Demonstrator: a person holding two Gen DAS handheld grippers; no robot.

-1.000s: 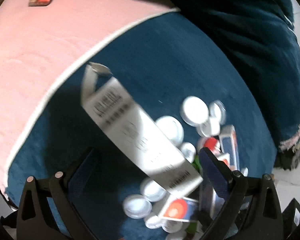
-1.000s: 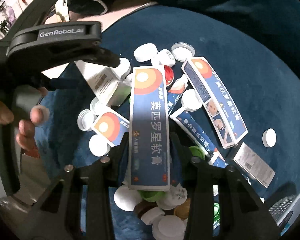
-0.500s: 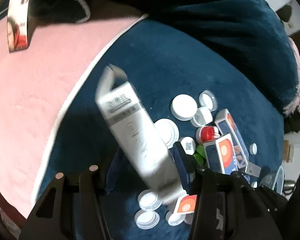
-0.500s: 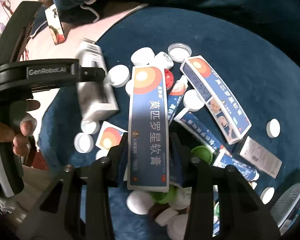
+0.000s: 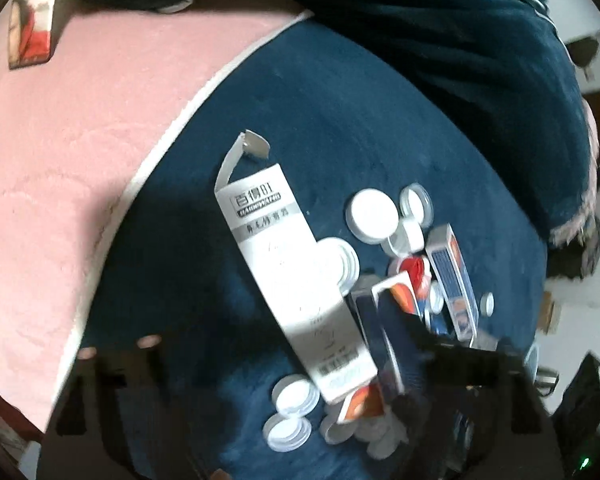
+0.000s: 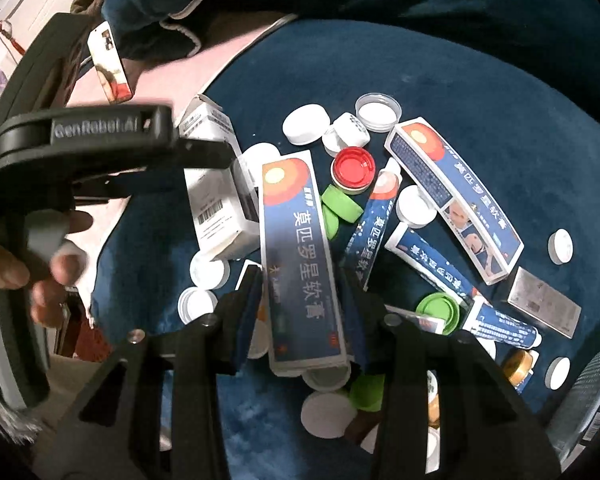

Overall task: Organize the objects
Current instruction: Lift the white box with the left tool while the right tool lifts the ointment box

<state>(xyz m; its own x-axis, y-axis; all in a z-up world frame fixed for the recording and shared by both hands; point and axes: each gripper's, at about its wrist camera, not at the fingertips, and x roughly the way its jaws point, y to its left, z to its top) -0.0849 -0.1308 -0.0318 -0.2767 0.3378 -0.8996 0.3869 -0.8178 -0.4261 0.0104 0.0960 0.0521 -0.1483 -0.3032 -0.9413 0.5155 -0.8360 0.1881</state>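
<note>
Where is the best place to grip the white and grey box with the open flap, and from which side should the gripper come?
Grip the white and grey box across its narrow width, near the closed lower end, coming from above. It looks long and flat, and the torn flap at the far end would probably bend.

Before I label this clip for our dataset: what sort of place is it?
Probably a home bedroom or sofa corner: soft blue plush blanket, pink blanket beside it, and a loose household pile of ointment boxes and bottle caps.

The black plastic right gripper (image 6: 304, 312) is showing small round silver screws; the blurry black left gripper (image 6: 204, 156) is carrying white letters, maybe "GenRobot.AI".
</note>
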